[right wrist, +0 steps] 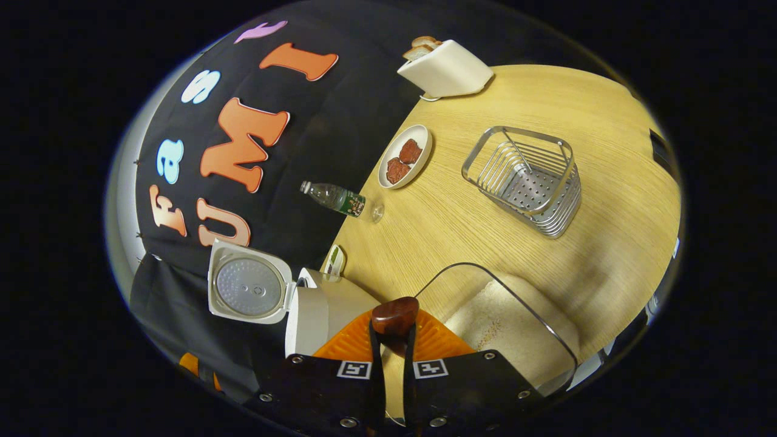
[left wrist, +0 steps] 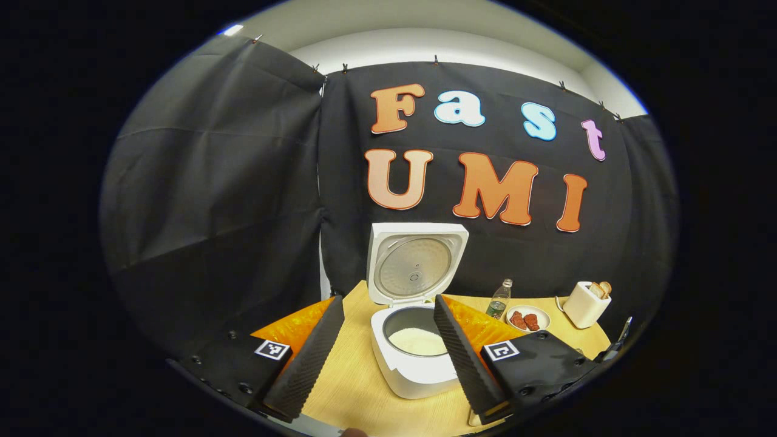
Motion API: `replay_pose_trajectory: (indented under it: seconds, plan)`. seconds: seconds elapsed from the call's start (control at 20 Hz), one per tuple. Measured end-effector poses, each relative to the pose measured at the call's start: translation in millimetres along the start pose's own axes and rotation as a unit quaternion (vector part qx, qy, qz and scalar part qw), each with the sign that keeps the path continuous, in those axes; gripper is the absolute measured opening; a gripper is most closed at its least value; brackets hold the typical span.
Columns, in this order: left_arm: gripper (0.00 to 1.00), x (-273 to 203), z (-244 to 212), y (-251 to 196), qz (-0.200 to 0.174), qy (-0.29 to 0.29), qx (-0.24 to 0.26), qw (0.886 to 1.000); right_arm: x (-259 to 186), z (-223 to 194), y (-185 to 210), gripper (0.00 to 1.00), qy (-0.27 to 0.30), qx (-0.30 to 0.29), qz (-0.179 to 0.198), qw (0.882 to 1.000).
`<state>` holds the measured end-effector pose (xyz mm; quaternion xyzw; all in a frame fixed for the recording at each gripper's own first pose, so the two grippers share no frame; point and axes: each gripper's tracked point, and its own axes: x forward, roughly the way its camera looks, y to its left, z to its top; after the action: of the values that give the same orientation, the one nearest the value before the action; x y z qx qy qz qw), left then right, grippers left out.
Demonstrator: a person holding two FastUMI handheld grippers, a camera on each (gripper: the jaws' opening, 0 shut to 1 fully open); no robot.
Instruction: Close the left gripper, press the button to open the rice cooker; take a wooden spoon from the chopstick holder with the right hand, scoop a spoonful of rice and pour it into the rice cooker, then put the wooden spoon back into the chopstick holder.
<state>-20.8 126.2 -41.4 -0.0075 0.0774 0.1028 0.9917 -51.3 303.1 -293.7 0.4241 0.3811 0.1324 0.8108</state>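
Your left gripper (left wrist: pixel 388 358) stands with its fingers spread wide and empty, framing the rice cooker (left wrist: pixel 416 358), whose lid (left wrist: pixel 416 262) is already tipped up and back. White rice lies in the inner pot, so the button step looks finished.

Your right gripper (right wrist: pixel 394 340) has its fingers drawn nearly together around the dark end of the wooden spoon (right wrist: pixel 395 317). Both appear to press on it, though the contact itself sits low in the right gripper view and is hard to confirm. From the cooker, the clear rice container (right wrist: pixel 510 321) is just beside it on the near side. The wire chopstick holder (right wrist: pixel 525 179) stands well apart across the table (right wrist: pixel 607 121), past the container.

The risks from here, as I judge them: the spoon is pinched at one end only, so it may swivel between the fingers when its bowl loads up, spilling grains onto the table between container and cooker. Tilting too early over the cooker's rim would do the same. The raised lid stands just behind the pot, and a high swing of the handle could knock it. On the return, the holder's wire edge could catch the spoon tip.

As for writing, the bottle (right wrist: pixel 334 197) beyond the cooker carries a green label too small to read. The square black-and-white markers on the grippers hold patterns, not words.
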Motion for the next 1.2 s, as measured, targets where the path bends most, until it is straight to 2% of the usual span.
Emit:
replay_pose_trajectory:
  seconds: [0.15,0.55,0.75,1.2]
  plan:
    - [1.0,1.4,2.8,-2.0,-0.002,-0.004,0.0,1.0,-7.7,12.0,2.8,0.11,0.0,0.034,0.017,0.999]
    - [1.0,8.9,7.2,-13.4,-0.012,-0.009,0.005,1.0,-29.5,39.2,21.5,0.11,-0.009,0.079,0.053,0.995]
    - [1.0,12.1,8.9,-14.9,-0.015,-0.012,0.004,1.0,-39.3,56.7,42.9,0.11,-0.017,0.108,0.079,0.991]
    - [1.0,20.1,13.8,-12.9,-0.016,-0.021,0.011,1.0,-42.8,71.7,103.5,0.11,-0.009,0.122,0.128,0.984]
